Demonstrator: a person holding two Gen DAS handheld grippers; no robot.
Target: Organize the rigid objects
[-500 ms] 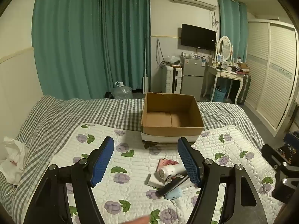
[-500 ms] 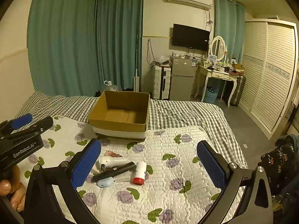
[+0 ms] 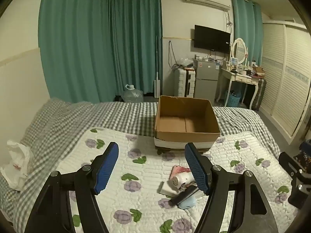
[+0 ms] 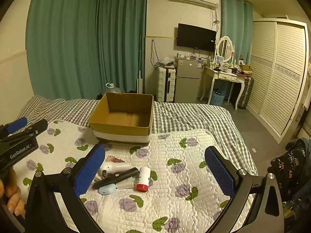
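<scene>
The small heap of objects lies low and between the 2 grippers, closer to the right gripper [image 4: 155,171]; in the right wrist view it sits just inside that gripper's left finger, while in the left wrist view it is half hidden behind the right finger of the left gripper [image 3: 151,167]; my guess is the right hand has the easier reach. Both grippers stand wide with nothing between the pads, angled down at the bed.

The black cylinder [image 4: 116,177] lies on top of the heap, its long axis running from low left to upper right across the right wrist view; a white device [image 4: 113,166] lies just behind it, a pale blue case [image 4: 106,190] touches its near end, and a white bottle with a red cap [image 4: 143,178] lies just to the right, cap toward the camera.

The empty cardboard box [image 4: 118,127] sits beyond the heap, open upward, on a flowered quilt [image 4: 175,194] over a checked bed; green curtains, a wall television and a wardrobe fill the room.
</scene>
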